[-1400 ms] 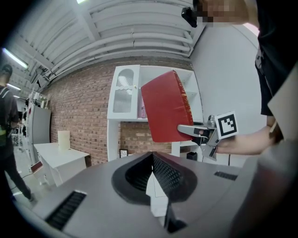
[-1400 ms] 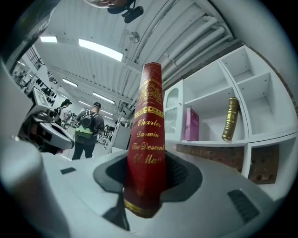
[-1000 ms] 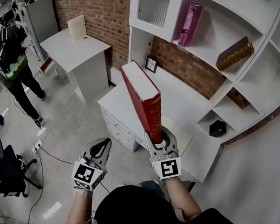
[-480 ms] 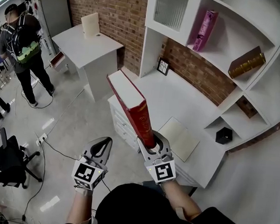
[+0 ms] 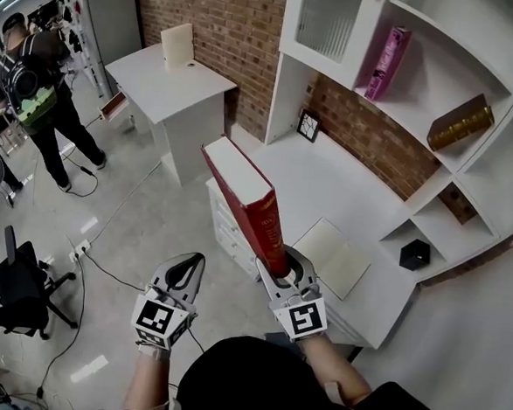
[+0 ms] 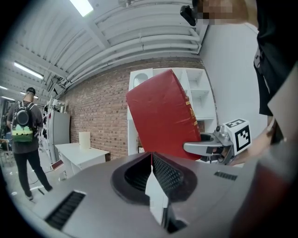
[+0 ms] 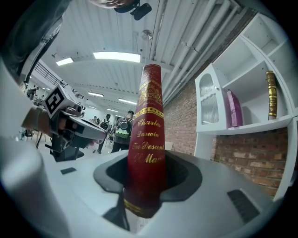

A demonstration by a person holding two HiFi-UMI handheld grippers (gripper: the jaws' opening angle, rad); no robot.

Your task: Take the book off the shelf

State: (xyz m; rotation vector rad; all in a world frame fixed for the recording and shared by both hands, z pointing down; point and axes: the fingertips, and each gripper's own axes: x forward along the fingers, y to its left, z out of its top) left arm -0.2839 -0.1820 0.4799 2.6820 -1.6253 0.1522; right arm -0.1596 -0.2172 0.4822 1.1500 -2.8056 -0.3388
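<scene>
On the shelf [image 5: 425, 105], a pink book [image 5: 390, 51]; red book [image 5: 258, 210] in right claw [image 5: 285, 263].

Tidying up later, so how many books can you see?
3: a red book in the right gripper; a pink book standing on the white shelves; a brown book leaning to its right. The flat cream item on the desk may be another.

book [image 5: 254, 210] in right gripper [image 5: 286, 261] jaws, in front of desk [image 5: 319, 182] | left gripper [image 5: 191, 267] left of it | pad [image 5: 333, 256] on desk
</scene>
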